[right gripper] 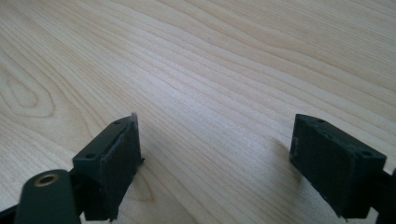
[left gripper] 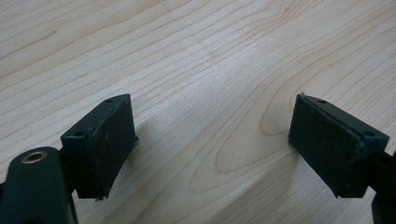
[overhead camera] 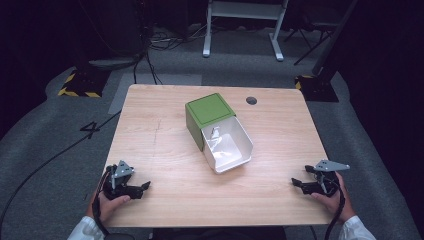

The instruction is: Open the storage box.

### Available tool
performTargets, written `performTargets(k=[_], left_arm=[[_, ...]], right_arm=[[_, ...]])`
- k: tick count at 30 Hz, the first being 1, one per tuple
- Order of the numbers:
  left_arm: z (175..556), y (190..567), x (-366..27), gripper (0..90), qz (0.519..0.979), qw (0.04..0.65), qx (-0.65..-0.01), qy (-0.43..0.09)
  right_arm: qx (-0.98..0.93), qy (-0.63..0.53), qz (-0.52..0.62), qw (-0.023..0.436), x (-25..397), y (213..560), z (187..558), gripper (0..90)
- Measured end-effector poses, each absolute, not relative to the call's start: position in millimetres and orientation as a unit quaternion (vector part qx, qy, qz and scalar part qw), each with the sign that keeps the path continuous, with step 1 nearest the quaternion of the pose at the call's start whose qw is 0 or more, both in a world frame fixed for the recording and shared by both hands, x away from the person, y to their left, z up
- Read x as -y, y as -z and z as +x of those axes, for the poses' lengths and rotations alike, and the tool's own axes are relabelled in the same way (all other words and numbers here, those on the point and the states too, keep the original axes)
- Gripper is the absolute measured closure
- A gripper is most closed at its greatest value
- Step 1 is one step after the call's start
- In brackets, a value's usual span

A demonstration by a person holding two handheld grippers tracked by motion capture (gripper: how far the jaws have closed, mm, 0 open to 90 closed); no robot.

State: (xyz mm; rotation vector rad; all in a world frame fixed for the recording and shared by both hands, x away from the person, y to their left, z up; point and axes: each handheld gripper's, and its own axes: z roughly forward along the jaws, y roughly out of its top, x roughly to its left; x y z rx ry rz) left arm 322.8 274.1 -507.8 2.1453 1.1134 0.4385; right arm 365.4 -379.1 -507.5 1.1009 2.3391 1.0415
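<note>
A green box (overhead camera: 207, 111) lies on its side at the middle of the wooden table (overhead camera: 150, 145). A white drawer (overhead camera: 228, 147) is pulled out of it toward me, with a small pale item (overhead camera: 215, 133) inside. My left gripper (overhead camera: 146, 186) rests near the front left edge, held by a hand. Its jaws stand wide apart over bare wood (left gripper: 212, 135). My right gripper (overhead camera: 295, 182) rests near the front right edge, jaws likewise spread with only wood between them (right gripper: 215, 154). Both are well short of the box.
A round cable hole (overhead camera: 251, 100) sits in the table's far right part. Beyond the table are a white desk frame (overhead camera: 245, 25), cables on grey floor and yellow-black striped bases (overhead camera: 80, 90).
</note>
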Motion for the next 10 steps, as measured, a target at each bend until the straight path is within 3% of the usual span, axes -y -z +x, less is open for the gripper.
performTargets(k=[10], left_arm=[[323.6,507.6,-274.6,14.9,0.822,0.335,-0.428,-0.169]], right_arm=[[-0.826,-0.368,0.389,0.176,379.1,507.5,365.4,16.4]])
